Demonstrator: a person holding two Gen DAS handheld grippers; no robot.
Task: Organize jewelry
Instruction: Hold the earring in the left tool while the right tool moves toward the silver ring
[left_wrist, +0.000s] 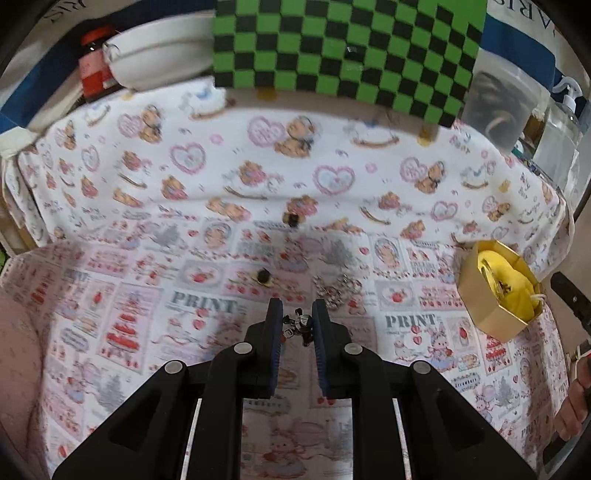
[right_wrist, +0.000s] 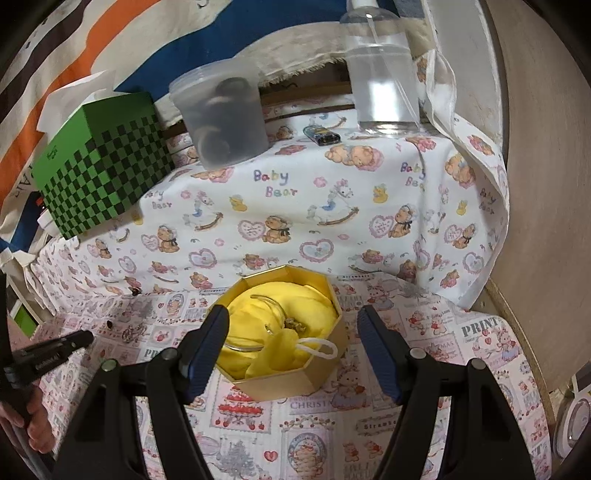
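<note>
My left gripper (left_wrist: 297, 317) is shut on a small dark and silver jewelry piece (left_wrist: 301, 325), just above the patterned cloth. A silver chain heap (left_wrist: 338, 288) lies just ahead to its right, and two dark beaded pieces (left_wrist: 263, 276) (left_wrist: 293, 219) lie farther ahead. The gold octagonal box (left_wrist: 496, 288) with yellow lining stands at the right. In the right wrist view my right gripper (right_wrist: 290, 325) is open, its fingers on either side of the gold box (right_wrist: 295, 384), which holds a bangle and a small piece (right_wrist: 295, 325) on yellow cloth.
A green and black checkered box (left_wrist: 343, 48) (right_wrist: 103, 166) stands at the back. A frosted plastic tub (right_wrist: 221, 114), a clear spray bottle (right_wrist: 380, 66) and a lighter (right_wrist: 321, 136) stand behind. A white bowl (left_wrist: 159, 55) and a red jar (left_wrist: 94, 62) are at the back left.
</note>
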